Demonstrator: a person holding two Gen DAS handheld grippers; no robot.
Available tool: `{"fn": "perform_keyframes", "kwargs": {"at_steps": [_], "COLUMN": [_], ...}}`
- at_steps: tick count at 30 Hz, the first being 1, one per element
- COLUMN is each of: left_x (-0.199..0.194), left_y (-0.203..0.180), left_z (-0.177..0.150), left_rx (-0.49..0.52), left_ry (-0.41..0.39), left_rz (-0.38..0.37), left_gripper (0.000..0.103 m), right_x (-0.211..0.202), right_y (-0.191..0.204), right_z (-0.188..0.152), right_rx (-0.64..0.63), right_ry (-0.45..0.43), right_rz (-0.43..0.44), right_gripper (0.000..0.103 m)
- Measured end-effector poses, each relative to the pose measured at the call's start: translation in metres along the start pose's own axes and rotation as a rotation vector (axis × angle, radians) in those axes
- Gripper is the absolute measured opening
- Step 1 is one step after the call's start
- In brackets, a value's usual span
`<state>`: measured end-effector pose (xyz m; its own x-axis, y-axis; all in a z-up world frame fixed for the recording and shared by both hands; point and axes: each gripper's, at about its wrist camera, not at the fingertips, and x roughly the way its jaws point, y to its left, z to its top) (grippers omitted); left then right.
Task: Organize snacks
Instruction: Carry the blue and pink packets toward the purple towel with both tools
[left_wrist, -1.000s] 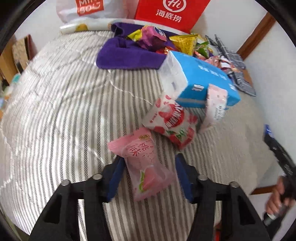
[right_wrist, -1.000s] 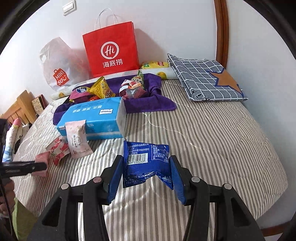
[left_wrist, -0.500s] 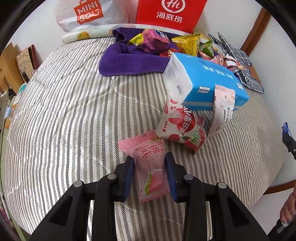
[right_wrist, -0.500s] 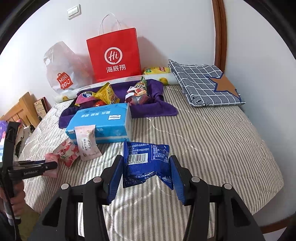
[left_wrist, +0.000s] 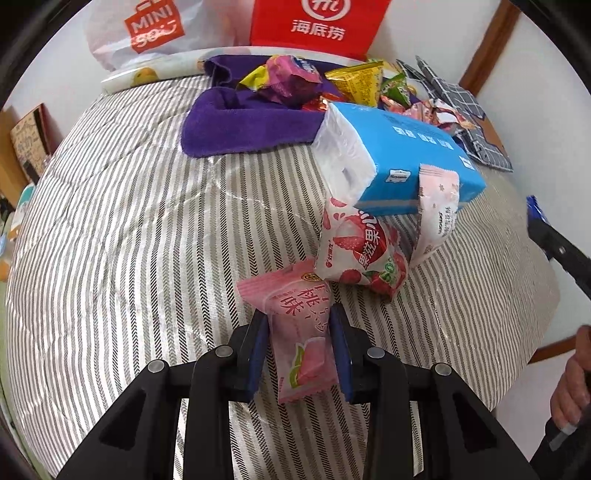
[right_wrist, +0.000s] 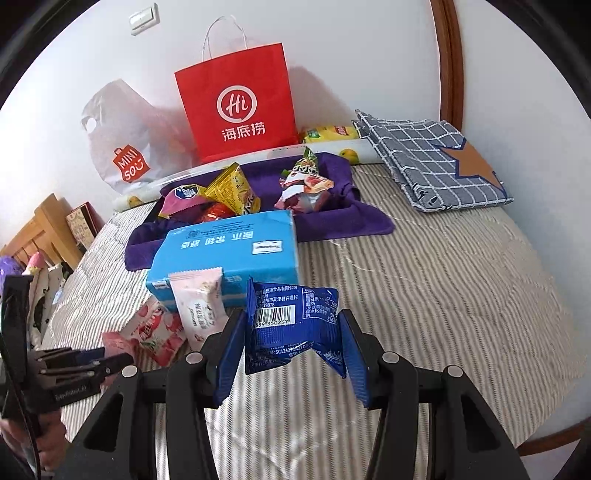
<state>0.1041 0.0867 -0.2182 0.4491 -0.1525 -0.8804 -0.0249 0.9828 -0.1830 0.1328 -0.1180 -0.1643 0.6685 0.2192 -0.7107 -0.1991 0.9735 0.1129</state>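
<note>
The left hand-held gripper pinches a pink peach snack packet between its blue pads, low over the striped bed. At about one o'clock from it lies a strawberry packet, touching the blue tissue pack (a pale pink sachet leans on that pack). The right hand-held gripper clamps a crumpled blue snack packet. At twelve o'clock, more snacks sit on a purple towel.
</note>
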Motion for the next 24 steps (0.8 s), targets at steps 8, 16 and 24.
{"fn": "perform_keyframes", "kwargs": {"at_steps": [8, 16, 24], "left_x": [0.004, 0.004, -0.003], "left_y": [0.003, 0.002, 0.01], "left_z": [0.007, 0.009, 0.007], "left_rx": [0.066, 0.088, 0.023], "left_ry": [0.024, 0.033, 0.045], "left_rz": [-0.05, -0.057, -0.052], "left_gripper": [0.031, 0.03, 0.029], "right_x": [0.013, 0.006, -0.016], "right_y": [0.01, 0.011, 0.008], "right_z": [0.007, 0.02, 0.029], "right_rx": [0.055, 0.088, 0.047], "right_ry": [-0.013, -0.031, -0.072], "right_rz": [-0.056, -0.085, -0.078], "right_gripper": [0.048, 0.048, 0.048]}}
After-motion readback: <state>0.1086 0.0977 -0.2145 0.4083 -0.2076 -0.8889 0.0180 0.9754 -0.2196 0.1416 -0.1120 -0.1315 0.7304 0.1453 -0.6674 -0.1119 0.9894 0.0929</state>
